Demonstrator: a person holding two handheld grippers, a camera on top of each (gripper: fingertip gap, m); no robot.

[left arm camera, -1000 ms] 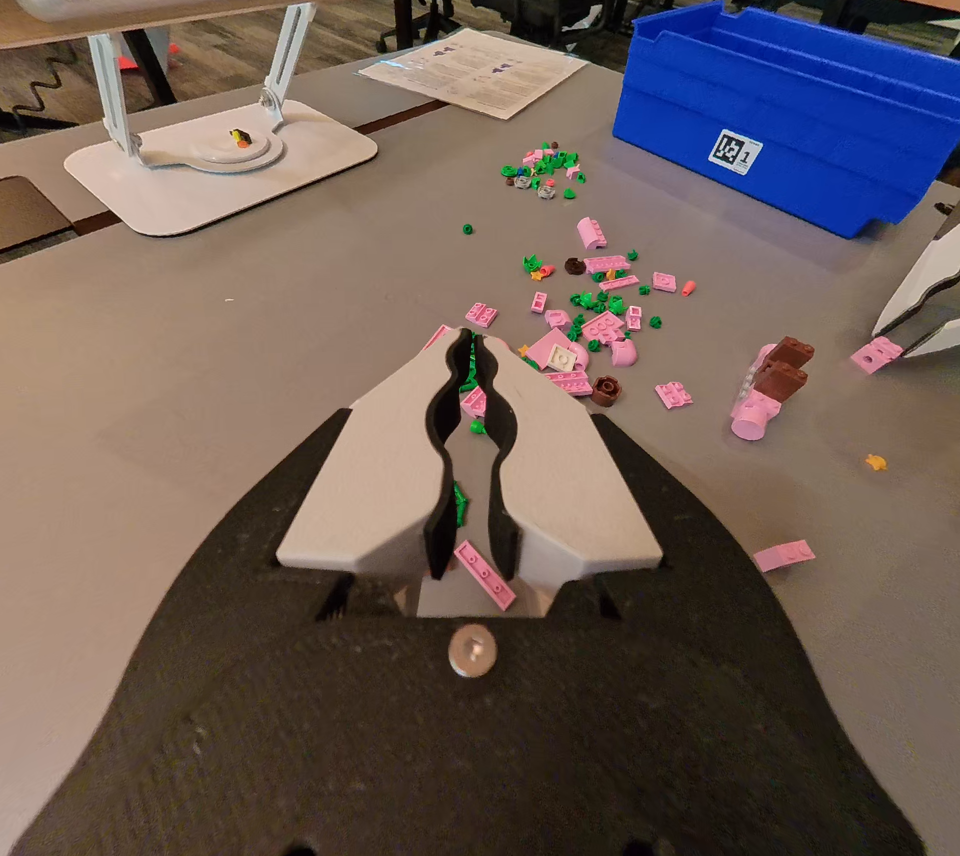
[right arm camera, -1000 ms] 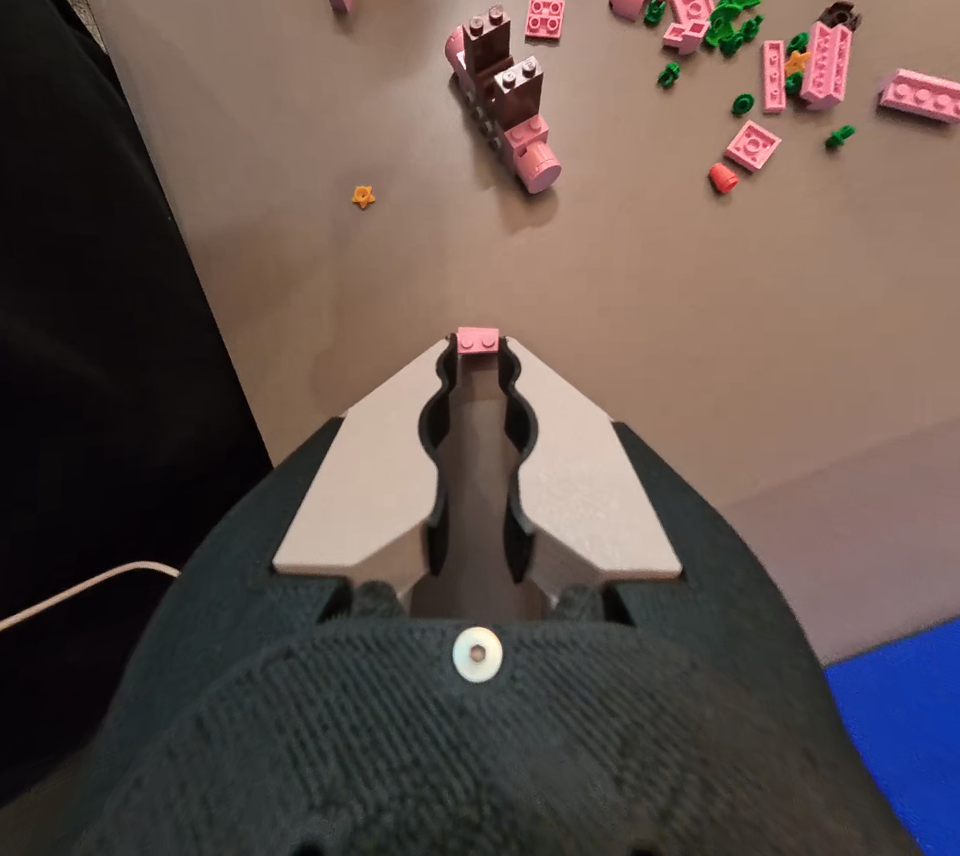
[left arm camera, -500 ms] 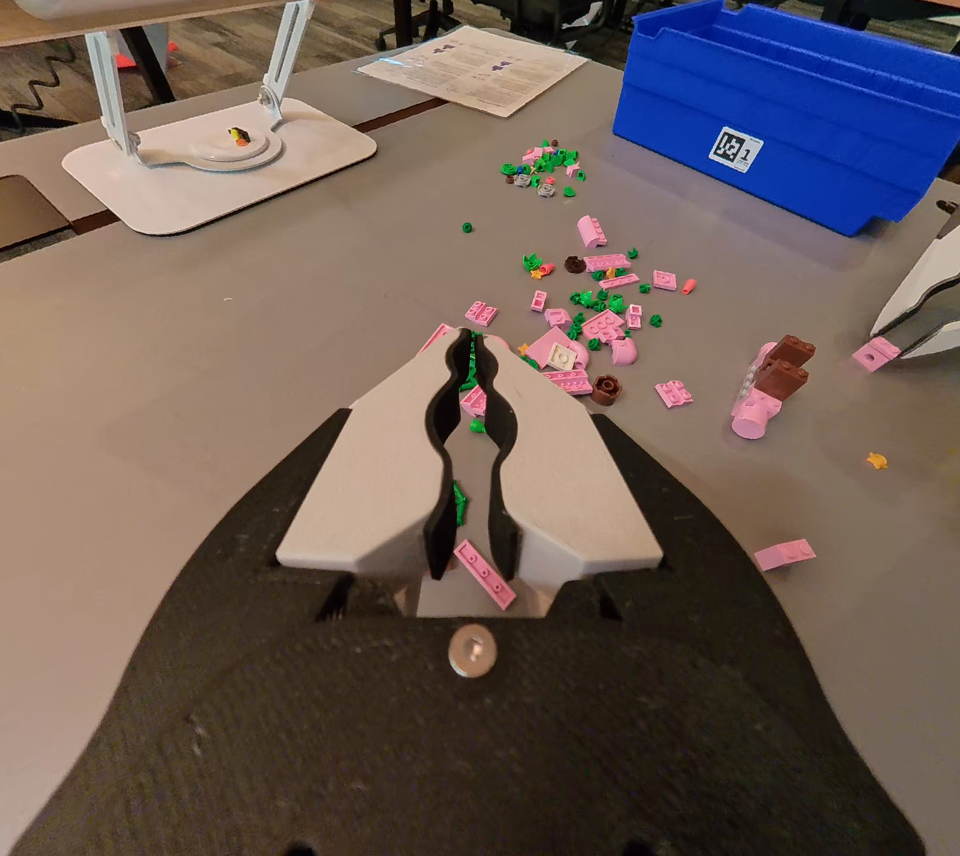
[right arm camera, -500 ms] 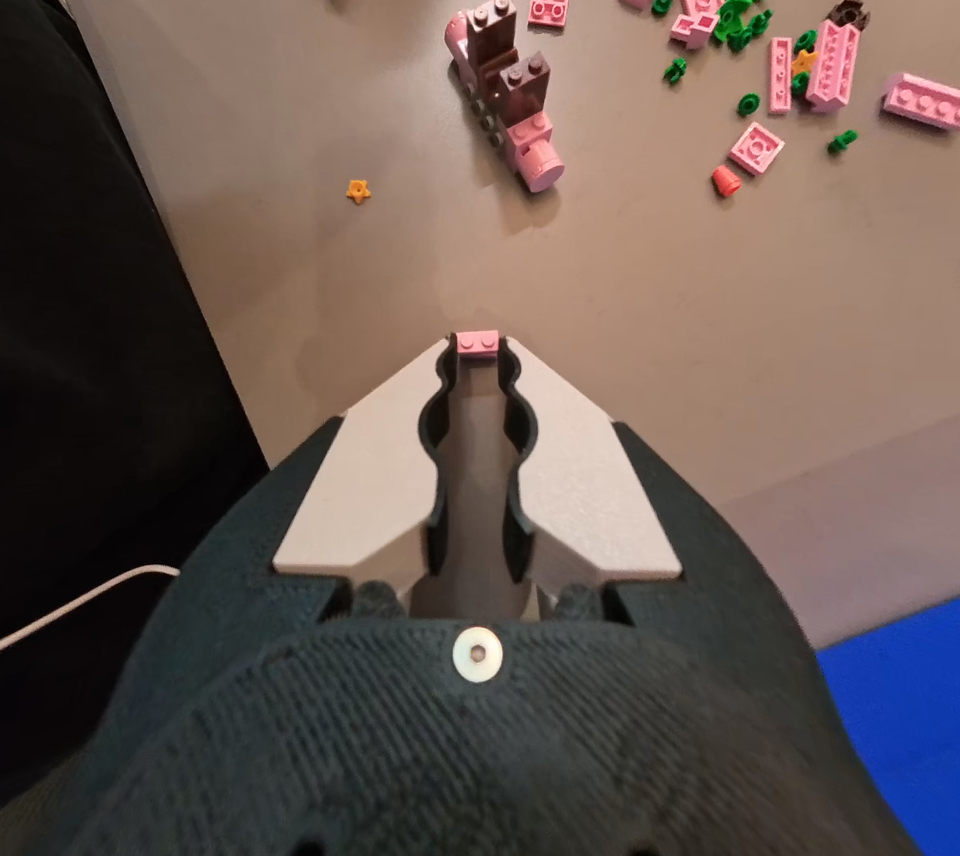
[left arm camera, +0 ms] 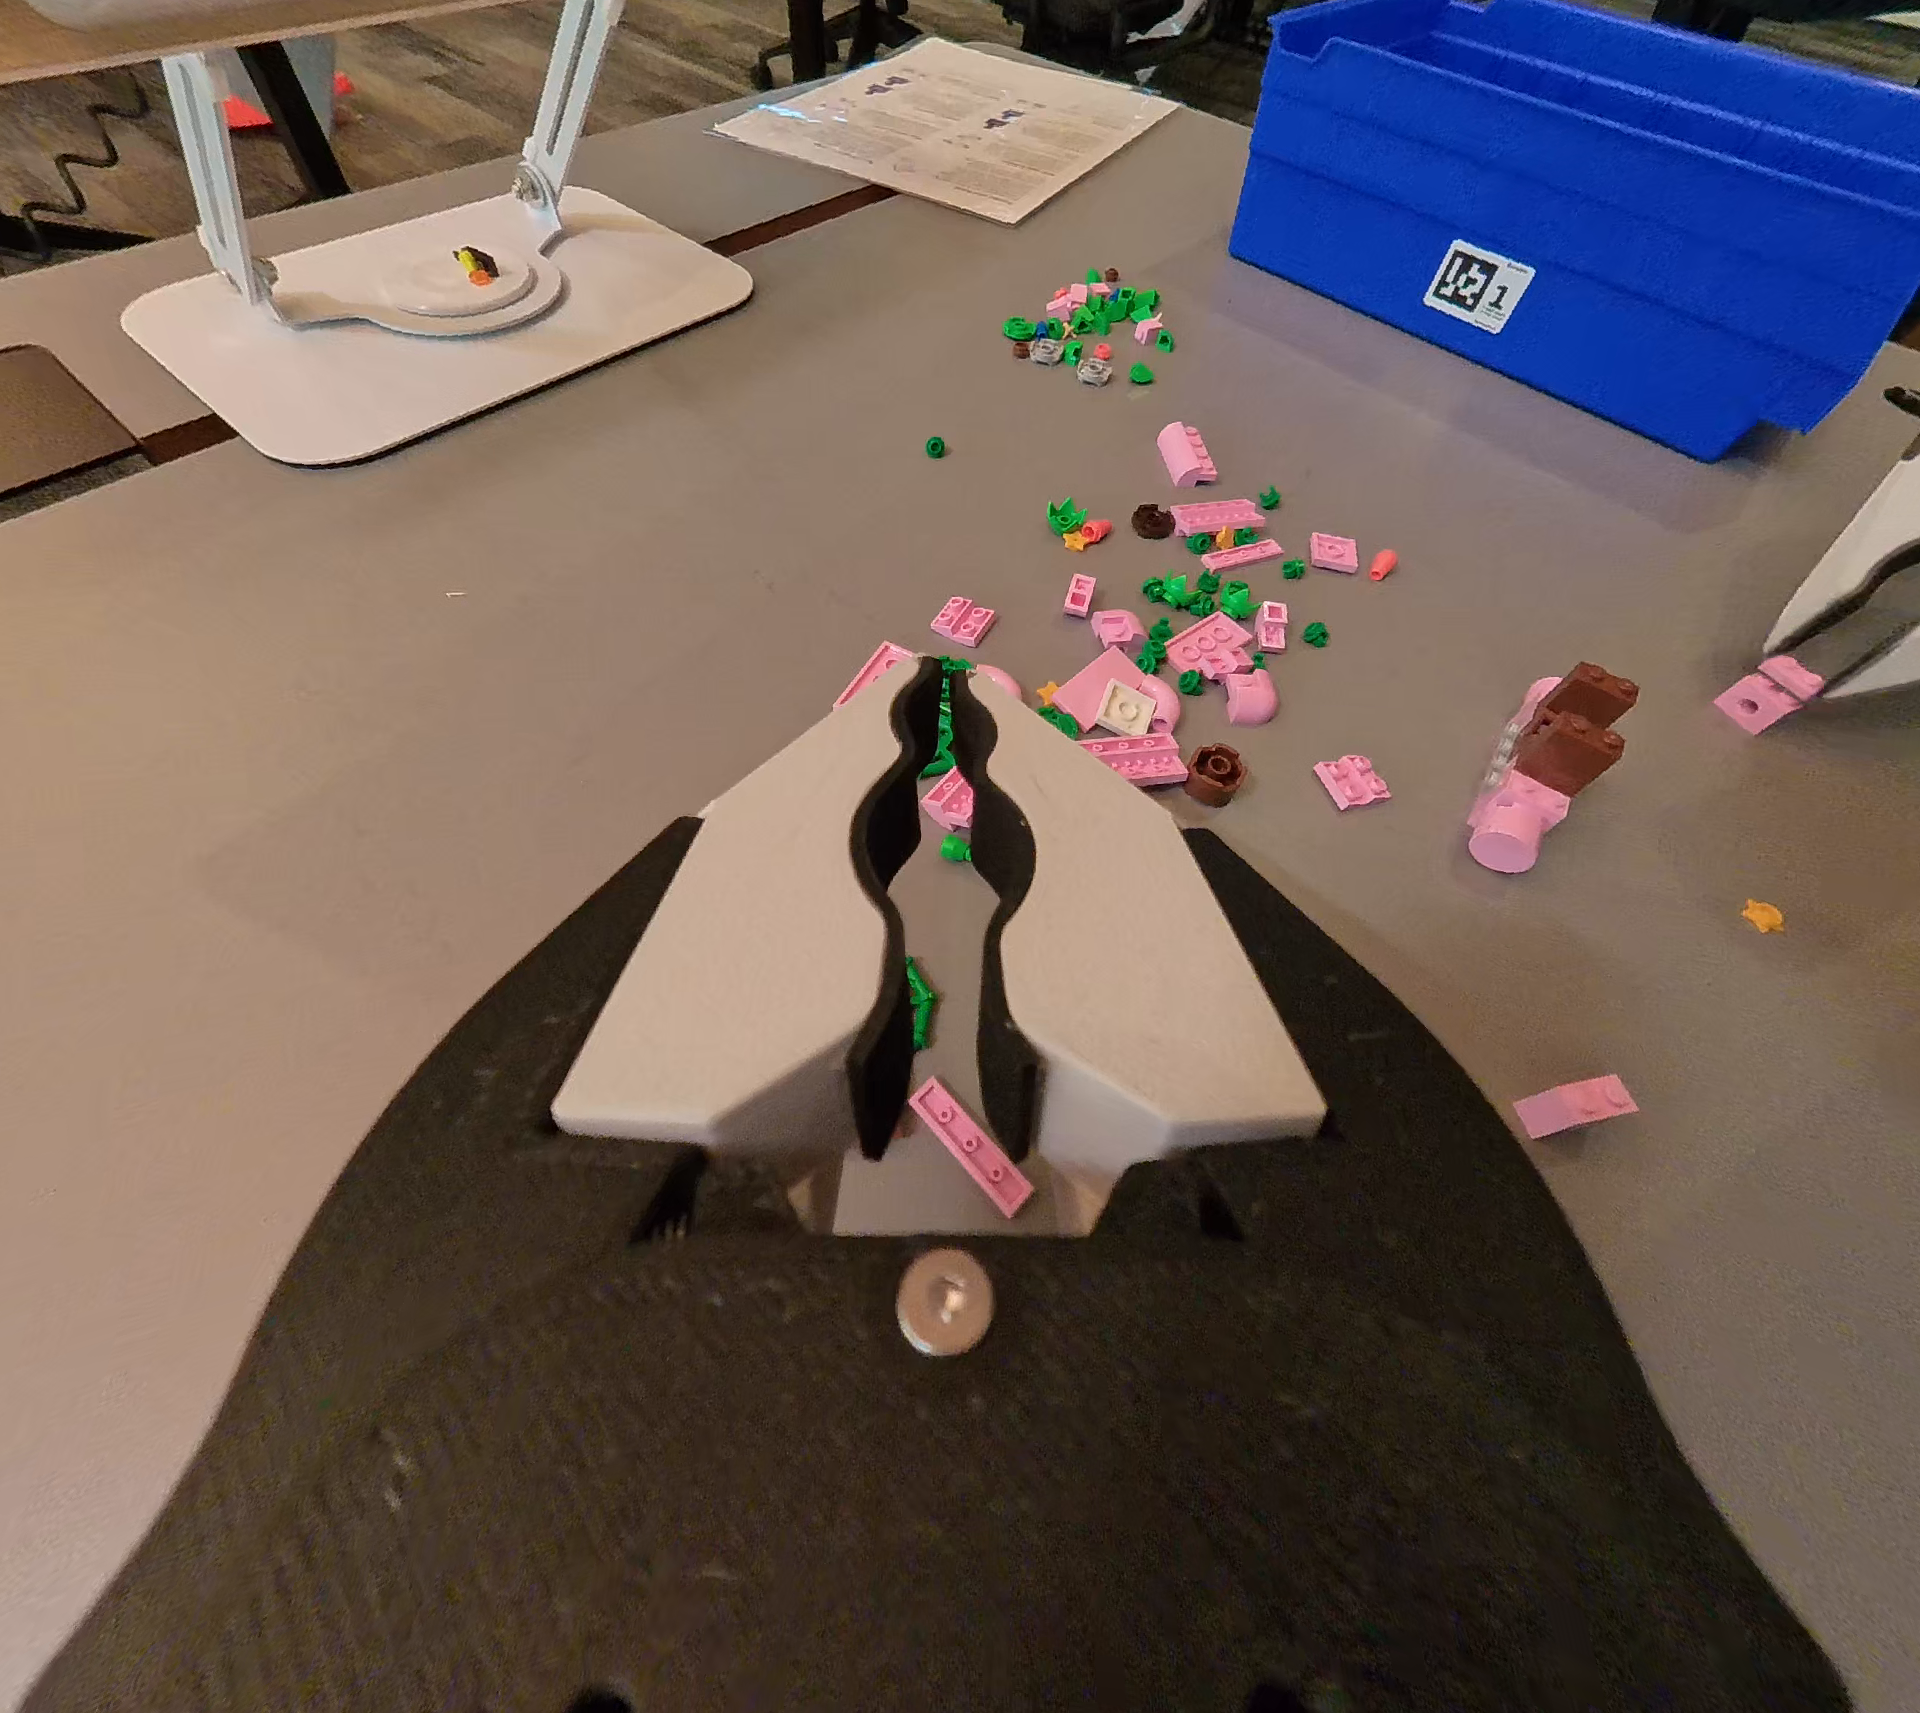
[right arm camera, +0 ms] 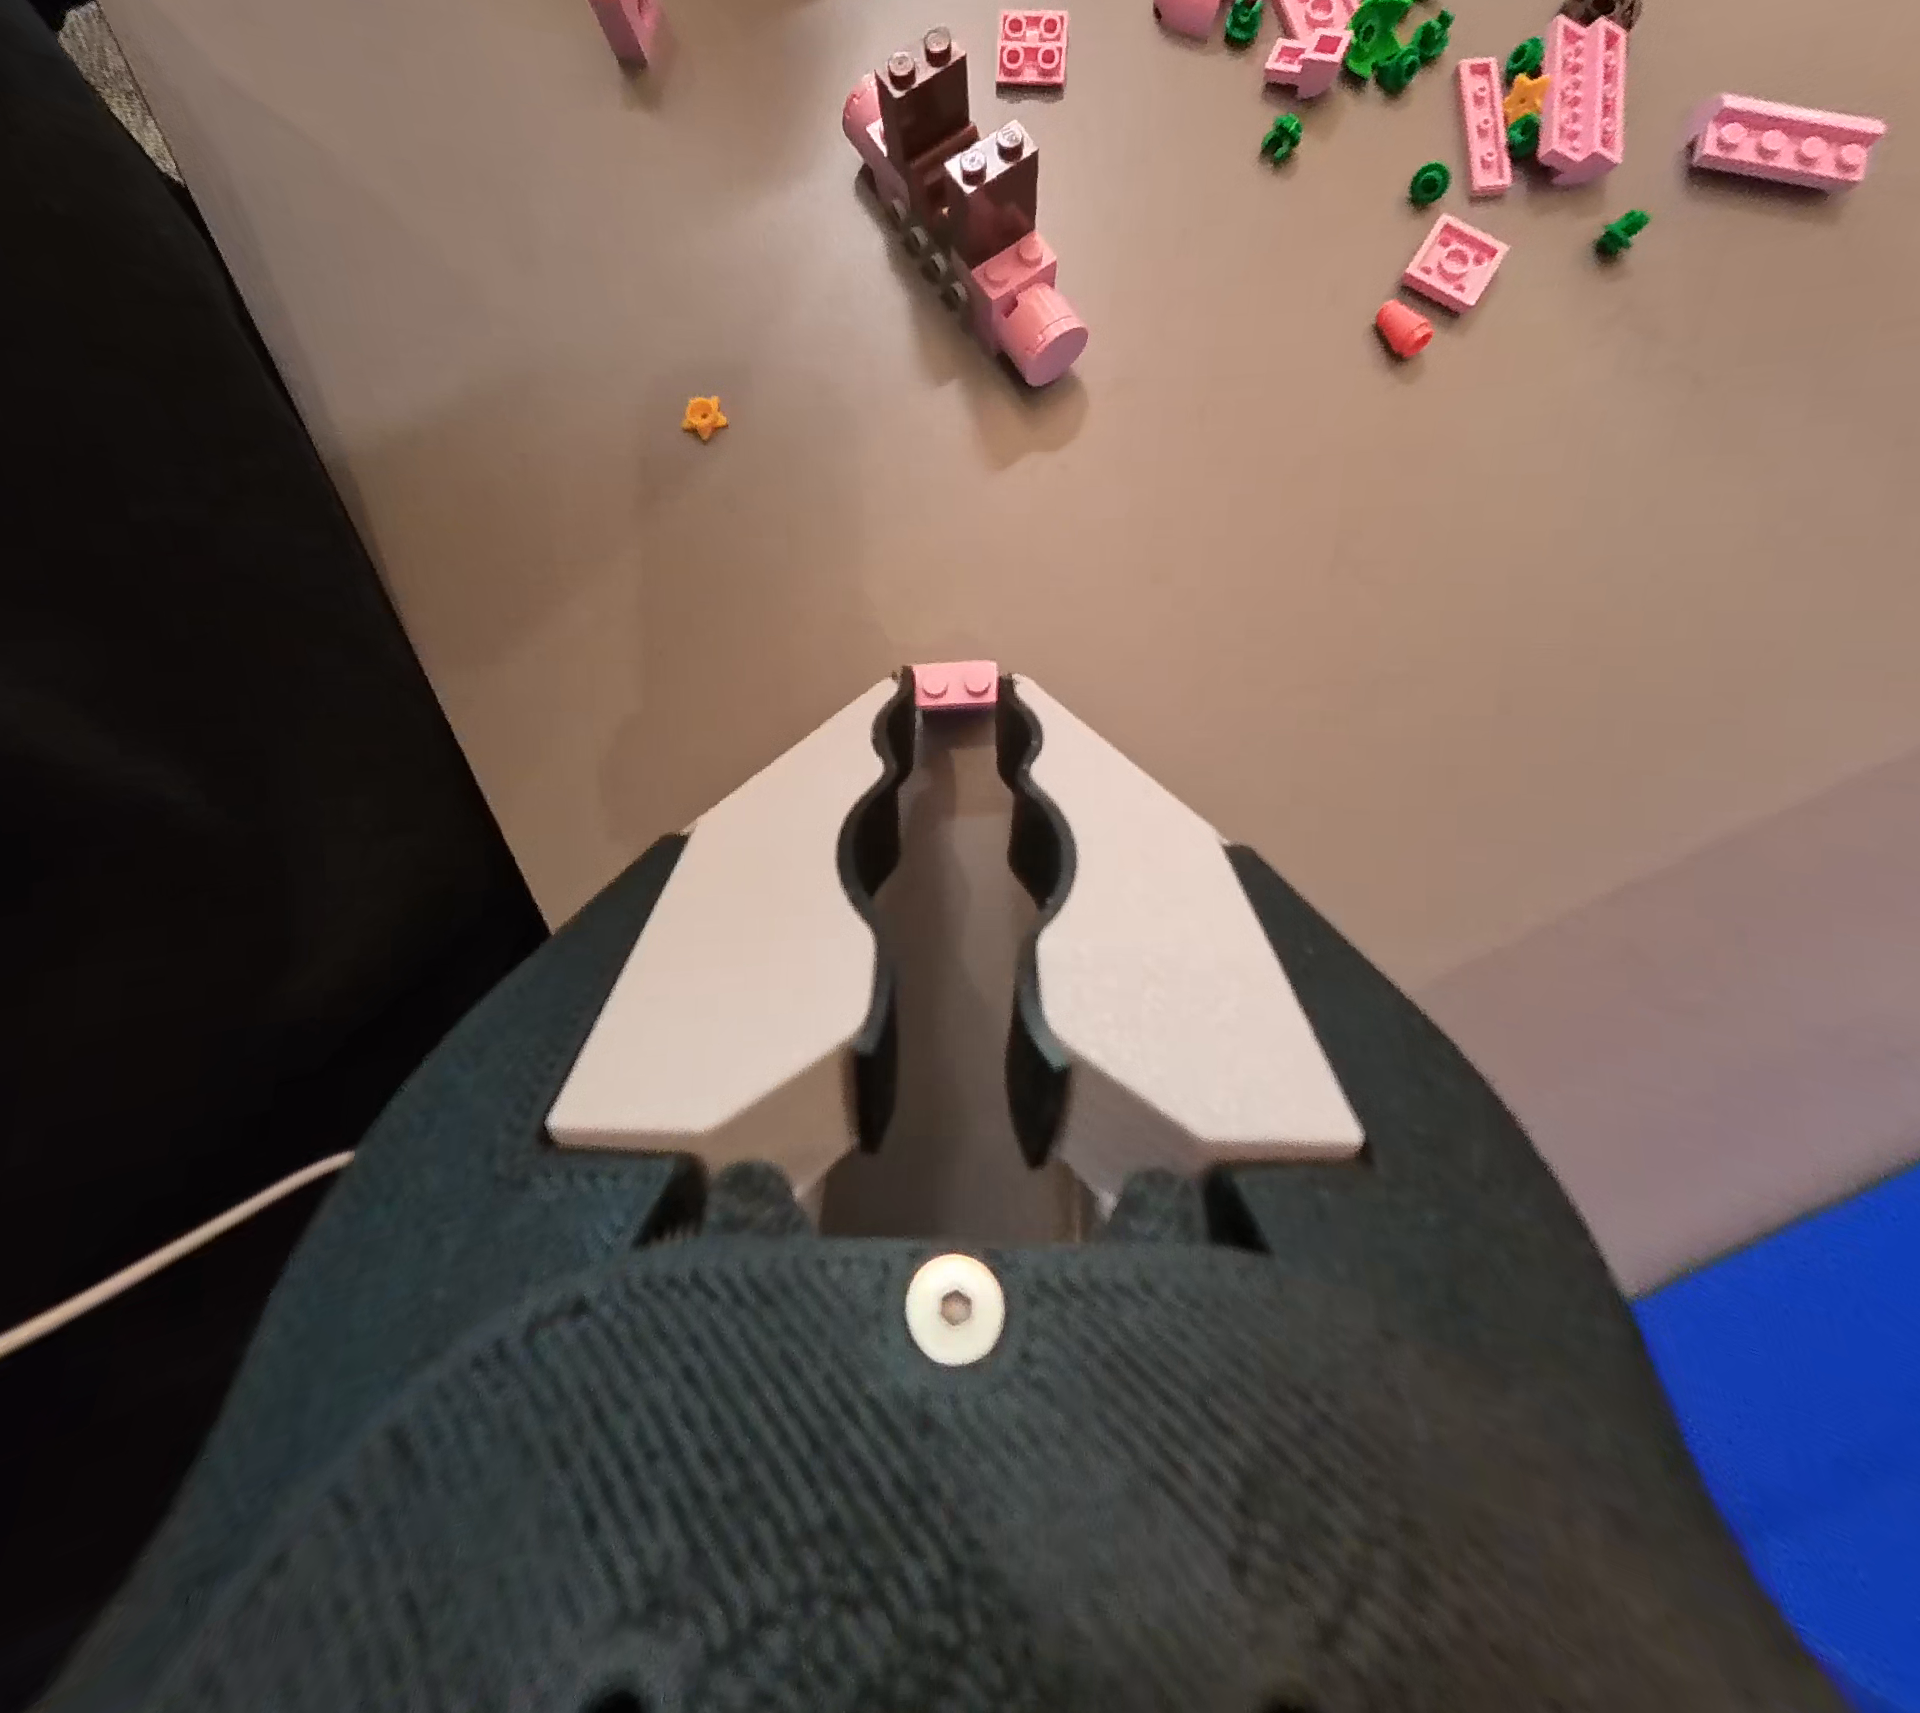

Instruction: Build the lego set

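— While the left gripper [left arm camera: 948,676] hovers nearly closed and empty, what lies around it?
— Stand [left arm camera: 436,333] at ten o'clock, loose bricks [left arm camera: 1195,624] at one, blue bin [left arm camera: 1621,209] at two.
— And the right gripper [right arm camera: 956,689]?
— It pinches a pink plate [right arm camera: 958,687]; the half-built model [right arm camera: 961,209] lies at twelve, nothing between.

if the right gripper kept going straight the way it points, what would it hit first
Probably bare grey table: the right gripper, shut on a small pink two-stud brick, aims downward, short of the brown-and-pink partial build. Depth is unclear.
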